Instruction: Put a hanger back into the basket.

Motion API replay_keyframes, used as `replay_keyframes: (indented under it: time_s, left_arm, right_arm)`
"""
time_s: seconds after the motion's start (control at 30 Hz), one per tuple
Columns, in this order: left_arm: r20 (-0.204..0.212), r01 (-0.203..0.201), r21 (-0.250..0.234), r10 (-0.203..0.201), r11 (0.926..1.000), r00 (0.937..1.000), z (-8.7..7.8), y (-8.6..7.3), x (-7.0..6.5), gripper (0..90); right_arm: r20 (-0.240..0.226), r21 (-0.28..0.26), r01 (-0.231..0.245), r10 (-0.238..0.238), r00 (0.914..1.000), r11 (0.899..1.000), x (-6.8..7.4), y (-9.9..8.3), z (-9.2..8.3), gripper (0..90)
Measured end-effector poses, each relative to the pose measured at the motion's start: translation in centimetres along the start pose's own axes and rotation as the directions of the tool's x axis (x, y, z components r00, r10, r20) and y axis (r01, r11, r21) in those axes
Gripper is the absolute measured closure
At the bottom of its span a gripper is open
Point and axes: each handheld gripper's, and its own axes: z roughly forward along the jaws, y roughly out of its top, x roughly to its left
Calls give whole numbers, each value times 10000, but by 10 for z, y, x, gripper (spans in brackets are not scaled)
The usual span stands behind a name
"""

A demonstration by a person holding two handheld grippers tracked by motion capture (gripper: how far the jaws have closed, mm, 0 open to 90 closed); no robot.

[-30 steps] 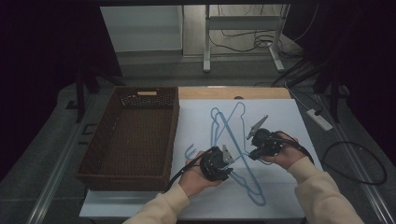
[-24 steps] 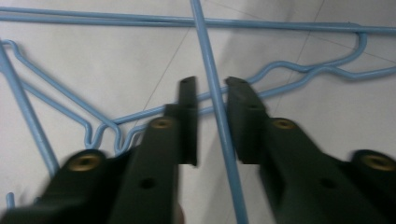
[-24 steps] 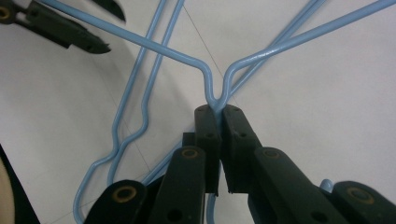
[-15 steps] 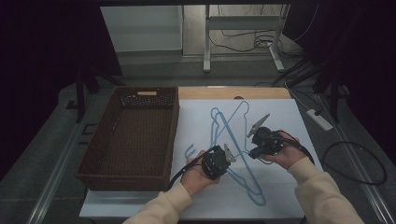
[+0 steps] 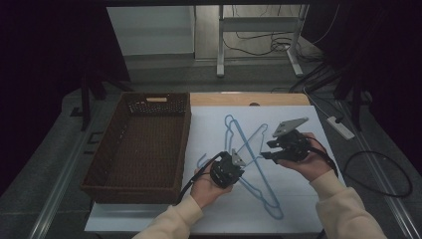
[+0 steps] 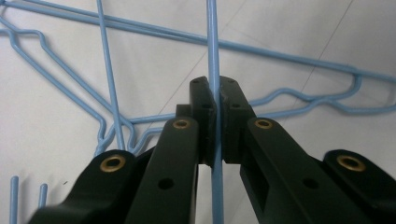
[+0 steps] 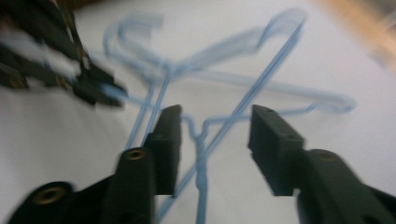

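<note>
Lifting one hanger (image 6: 212, 46) clear: your left gripper (image 5: 238, 160) is clenched on its wire; the right gripper (image 7: 215, 140), jaws just opened, holds nothing. Raise slowly, untangling the other hanger (image 6: 299, 95).

The table (image 5: 249, 99) has a wooden top, its far edge bare, with a white sheet (image 5: 293, 199) covering most of the right part. On the sheet lie light blue wire hangers (image 5: 234, 130), crossed over one another in a loose tangle. Left of the sheet, touching its edge, stands a dark brown wicker basket (image 5: 94, 174).
</note>
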Motion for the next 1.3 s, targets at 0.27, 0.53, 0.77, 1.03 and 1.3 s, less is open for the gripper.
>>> replay_keyframes:
  time_s: [0.27, 0.53, 0.77, 1.03, 1.3]
  left_arm:
    - [256, 652, -430, -642, 9969, 9976, -10, -3, 11, 867]
    - [371, 1019, -776, -993, 9918, 9944, -20, -5, 18, 867]
    - [735, 1280, -1272, -1194, 9836, 9901, -34, -4, 16, 867]
    - [1372, 1697, -2025, -1437, 9645, 9801, -62, 1, 21, 867]
    - [1717, 2016, -2755, -1582, 9399, 9724, -99, -2, 42, 867]
  right_arm:
    - [-66, -2603, -1308, 1337, 9910, 9566, -10, -19, -44, 353]
    - [-59, -3510, -2077, 2197, 9756, 9130, -12, -61, -57, 298]
    - [-197, -3443, -2564, 2661, 9637, 9031, -10, -92, -46, 292]
    - [-339, -2930, -2835, 2865, 9575, 9131, -7, -113, -20, 292]
    - [-289, -2663, -2806, 2833, 9586, 9222, -5, -116, -6, 287]
